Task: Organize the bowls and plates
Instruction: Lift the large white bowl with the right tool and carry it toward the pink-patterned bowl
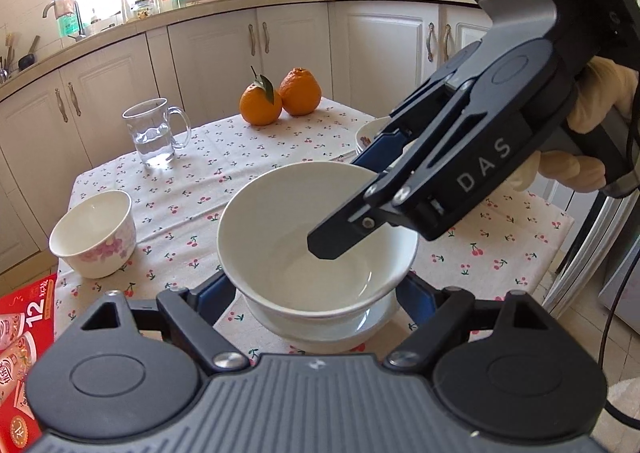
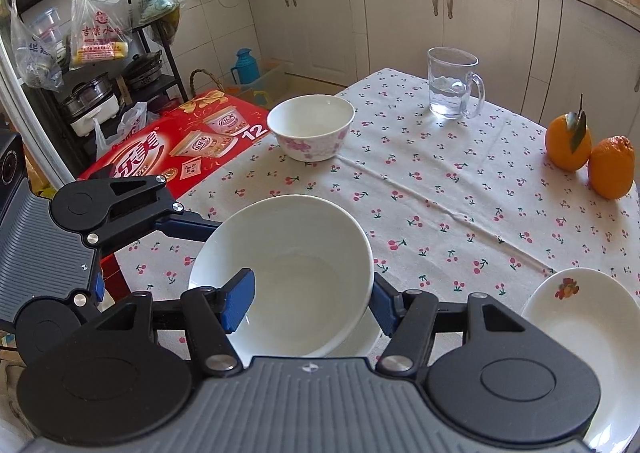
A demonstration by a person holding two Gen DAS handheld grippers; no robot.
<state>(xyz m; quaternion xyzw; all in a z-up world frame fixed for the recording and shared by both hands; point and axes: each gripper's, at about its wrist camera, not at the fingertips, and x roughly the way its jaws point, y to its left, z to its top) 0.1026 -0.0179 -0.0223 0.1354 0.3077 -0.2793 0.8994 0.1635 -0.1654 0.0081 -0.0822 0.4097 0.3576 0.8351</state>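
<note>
Right wrist view: the right gripper point(image 2: 306, 303) clamps the large white bowl's point(image 2: 288, 253) rim, 1 pad inside, 1 outside, likely to stack it. The left gripper point(image 1: 316, 293) straddles its base, jaws apparently open without pressing, steadying the saucer point(image 1: 320, 327) beneath.

Big bowl point(image 2: 288, 273): plain white
Small bowl point(image 2: 310, 129): white, pink flowers on the outside
Plate point(image 2: 580, 325): white, small orange-red print near the rim
Cloth point(image 2: 440, 205): off-white, red cherries with green stems
Oranges point(image 1: 280, 97): orange, one with a green leaf
Mug point(image 2: 454, 83): clear glass
Box point(image 2: 176, 145): red
</note>
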